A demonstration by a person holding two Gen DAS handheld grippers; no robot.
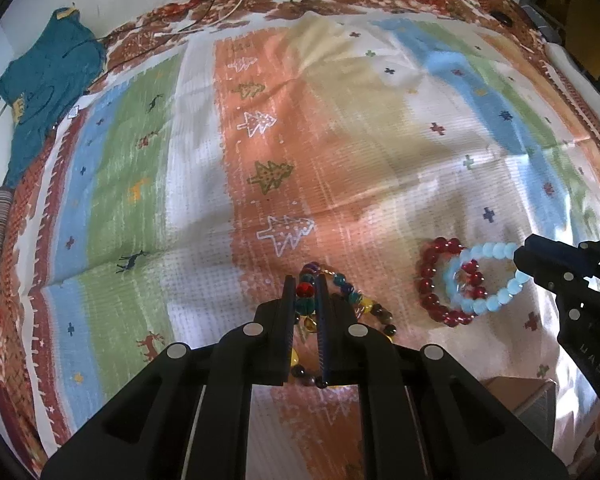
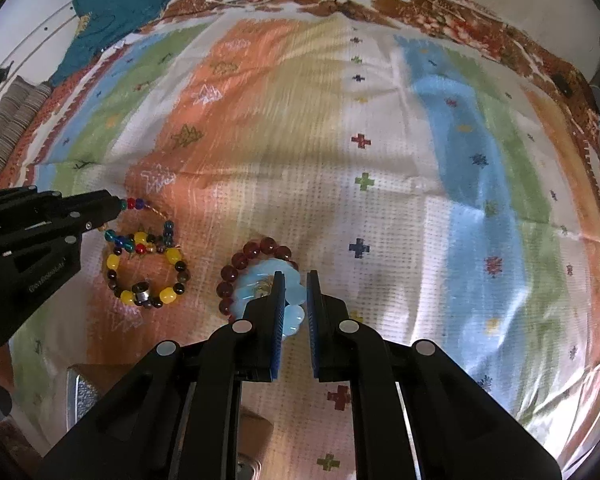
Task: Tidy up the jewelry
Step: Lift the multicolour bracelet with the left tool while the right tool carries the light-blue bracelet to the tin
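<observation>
Multicoloured bead strand (image 1: pixel 309 289) being pinched by left tongs (image 1: pixel 305 280) on the patterned cloth (image 1: pixel 204 184)
Neighbouring yellow-bead bracelet (image 2: pixel 144 276) is risking being dragged along; right tongs (image 2: pixel 295 280) are standing apart over pale blue bracelet (image 1: pixel 488 284), itself overlapping red bracelet (image 1: pixel 436 280), likely tangling

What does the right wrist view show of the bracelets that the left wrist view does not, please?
Only the right wrist view shows the yellow-and-dark bead bracelet as a whole ring with its metal charm. Only the left wrist view shows the pale blue bracelet as a full loop overlapping the red bracelet. Both show the left hand-held gripper closed on the multicoloured strand, the right hand-held gripper, and the patterned cloth.
</observation>
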